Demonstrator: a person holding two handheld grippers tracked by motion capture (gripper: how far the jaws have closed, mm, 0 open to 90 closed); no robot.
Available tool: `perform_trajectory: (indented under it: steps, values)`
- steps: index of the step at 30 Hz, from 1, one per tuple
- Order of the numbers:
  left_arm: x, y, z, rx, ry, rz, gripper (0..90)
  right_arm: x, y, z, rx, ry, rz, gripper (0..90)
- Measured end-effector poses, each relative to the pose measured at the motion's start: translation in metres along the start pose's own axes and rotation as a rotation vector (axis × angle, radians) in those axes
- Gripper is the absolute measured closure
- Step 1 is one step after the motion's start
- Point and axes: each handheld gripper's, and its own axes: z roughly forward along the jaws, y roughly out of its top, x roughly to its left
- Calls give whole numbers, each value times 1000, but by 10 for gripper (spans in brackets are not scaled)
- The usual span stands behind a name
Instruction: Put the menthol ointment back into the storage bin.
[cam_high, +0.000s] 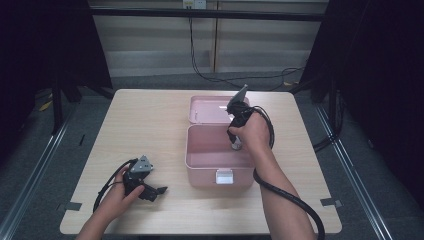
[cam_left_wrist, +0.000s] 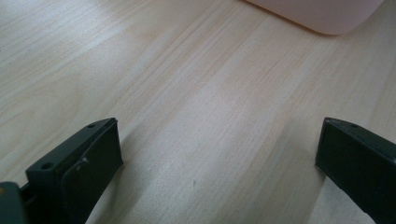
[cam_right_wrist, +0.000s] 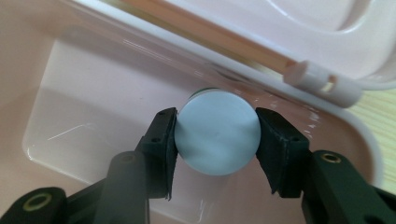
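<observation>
Tongs on the right (cam_right_wrist: 217, 135) grip a round white-capped bottle (cam_right_wrist: 217, 132) inside the open pink box (cam_high: 199, 161), while the left tongs (cam_left_wrist: 219, 163) rest open on the surface (cam_left_wrist: 196, 93).

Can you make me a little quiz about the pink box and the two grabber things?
1. True or false: the pink box has its lid shut.
2. What does the right gripper hold between its jaws? A a round pale blue cap, B a spoon, C nothing.
3. Fill in: the left gripper has its jaws open above the bare wooden ____.

Key: 1 false, the lid lies open behind the box. 2 A, the round pale blue cap, inside the box. 3 table.
</observation>
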Motion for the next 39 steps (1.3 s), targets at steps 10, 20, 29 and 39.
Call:
perform_trajectory:
  steps: [10, 20, 29, 39]
  values:
    - [0, 0, 0, 0, 0, 0, 0, -2, -3, 11, -5, 3, 14, 507]
    - [0, 0, 0, 0, 1, 0, 0, 1, -6, 22, 0, 5, 19, 507]
    - [0, 0, 0, 0, 1, 0, 0, 3, -7, 28, -10, -9, 14, 506]
    - [0, 0, 0, 1, 1, 1, 0, 2, -8, 33, -15, -15, 1, 505]
